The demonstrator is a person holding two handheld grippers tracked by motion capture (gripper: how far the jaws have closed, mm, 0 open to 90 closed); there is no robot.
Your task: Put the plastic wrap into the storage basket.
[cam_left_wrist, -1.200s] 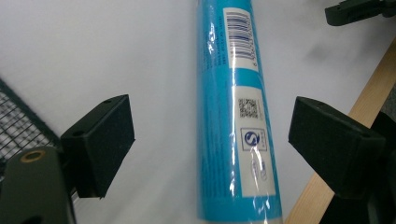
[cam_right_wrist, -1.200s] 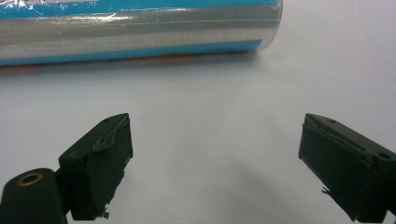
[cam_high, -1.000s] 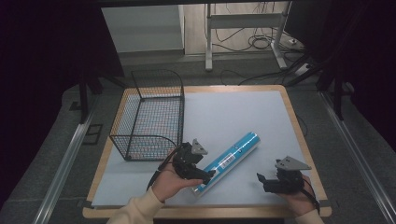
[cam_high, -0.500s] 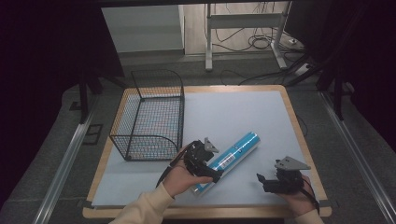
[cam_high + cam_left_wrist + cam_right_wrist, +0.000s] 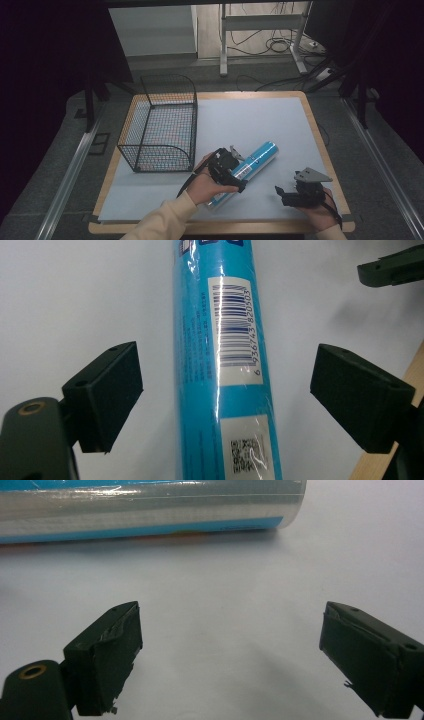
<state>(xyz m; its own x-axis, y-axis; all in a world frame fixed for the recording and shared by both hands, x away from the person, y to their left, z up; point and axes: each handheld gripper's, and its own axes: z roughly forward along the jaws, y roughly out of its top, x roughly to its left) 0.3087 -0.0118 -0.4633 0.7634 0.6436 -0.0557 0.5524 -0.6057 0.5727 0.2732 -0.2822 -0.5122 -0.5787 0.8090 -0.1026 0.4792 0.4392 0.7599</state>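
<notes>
While your left hand has slid forward over the last second, from beside the near end of the blue plastic-wrapped roll [image 5: 246, 169] to directly over its lower half, the roll itself has not moved: seen from the high view it lies diagonally on the pale table sheet [image 5: 260, 120], just right of the black wire basket [image 5: 160, 125], and touches nothing else. Your left gripper [image 5: 227, 167] now sits on top of the roll, so the grasp looks about to begin. Your right gripper [image 5: 300, 192] has stayed low near the front right corner of the table, well apart from the roll

From the left gripper view, the left gripper [image 5: 225, 395] has its jaws spread wide, one on each side of the roll [image 5: 220, 365], which runs up between them with its barcode label facing you. Neither pad touches the wrapping; white sheet shows in both gaps. Nothing is clamped yet, so closing is likely the step in hand

From the right gripper view, the right gripper [image 5: 230, 660] is also spread wide and empty above bare sheet, with the roll [image 5: 150, 505] lying crosswise farther off
</notes>
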